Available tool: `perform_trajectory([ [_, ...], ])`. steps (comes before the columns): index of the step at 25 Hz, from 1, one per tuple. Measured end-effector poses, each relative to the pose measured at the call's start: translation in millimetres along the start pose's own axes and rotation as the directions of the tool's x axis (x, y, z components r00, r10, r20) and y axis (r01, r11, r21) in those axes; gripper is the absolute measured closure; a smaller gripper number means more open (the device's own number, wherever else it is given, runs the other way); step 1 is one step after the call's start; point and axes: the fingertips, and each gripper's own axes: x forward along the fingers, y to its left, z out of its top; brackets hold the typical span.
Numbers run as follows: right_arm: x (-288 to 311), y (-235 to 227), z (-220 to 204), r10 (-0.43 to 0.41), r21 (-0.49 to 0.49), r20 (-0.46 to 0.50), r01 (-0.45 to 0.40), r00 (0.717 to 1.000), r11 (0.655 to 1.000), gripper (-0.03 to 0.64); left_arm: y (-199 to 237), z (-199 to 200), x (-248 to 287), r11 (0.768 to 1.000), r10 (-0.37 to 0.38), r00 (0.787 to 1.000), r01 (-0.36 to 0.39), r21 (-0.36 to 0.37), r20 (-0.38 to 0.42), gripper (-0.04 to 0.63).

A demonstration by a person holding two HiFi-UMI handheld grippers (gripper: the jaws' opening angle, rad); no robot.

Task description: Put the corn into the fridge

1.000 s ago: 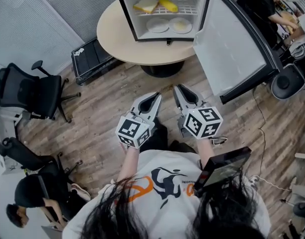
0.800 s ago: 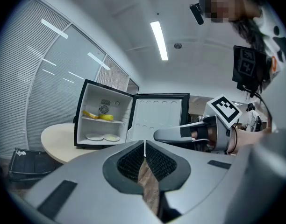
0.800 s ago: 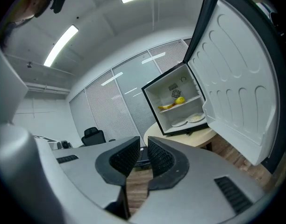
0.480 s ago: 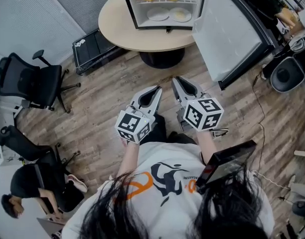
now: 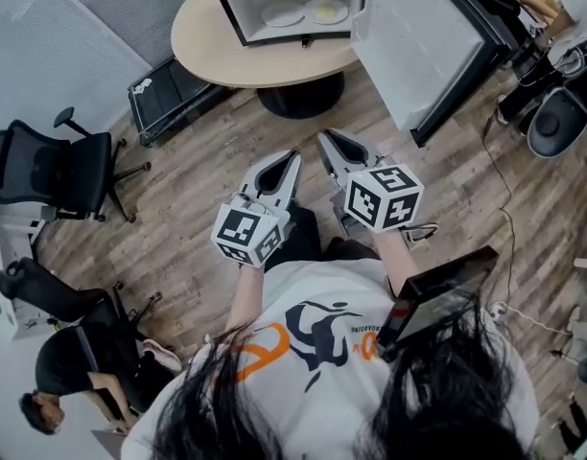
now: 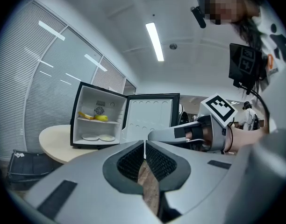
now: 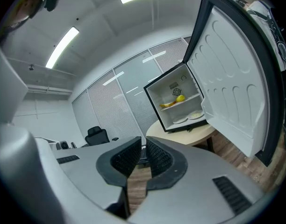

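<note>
Yellow corn (image 6: 102, 118) already shelved, fridge door (image 6: 150, 115) gaping.
Both empty: left claw (image 6: 145, 141) pressed together, right claw (image 7: 143, 140) just closing; danger: door left open, cold escaping.

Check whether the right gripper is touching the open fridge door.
Apart. The head view shows bare wooden floor between the right gripper and the fridge door; the gripper is held well short of it.
</note>
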Motion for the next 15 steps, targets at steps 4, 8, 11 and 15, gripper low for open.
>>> perform_trajectory([
  [4, -1.3, -1.3, -5.2, -0.014, 0.003, -0.008, 0.014, 1.000, 1.000, 0.574, -4.3, -7.3, -1.7, 1.000, -0.016, 1.000, 0.016, -0.011, -0.012, 0.580],
  [8, 1.4, -5.3, -14.0, -0.025, 0.010, -0.026, 0.025, 0.999, 1.000, 0.574, -0.2, -15.5, -3.4, 1.000, -0.014, 1.000, 0.014, -0.026, -0.025, 0.580],
  [11, 8.2, -7.1, -17.7, -0.029, 0.013, -0.036, 0.030, 0.999, 0.999, 0.574, 8.3, -17.6, -5.5, 0.999, -0.006, 1.000, 0.005, -0.033, -0.025, 0.580],
  [15, 25.1, -5.7, -17.9, -0.022, 0.010, -0.041, 0.022, 0.999, 1.000, 0.574, 26.9, -17.2, -7.9, 0.999, 0.014, 1.000, -0.015, -0.038, -0.013, 0.580],
])
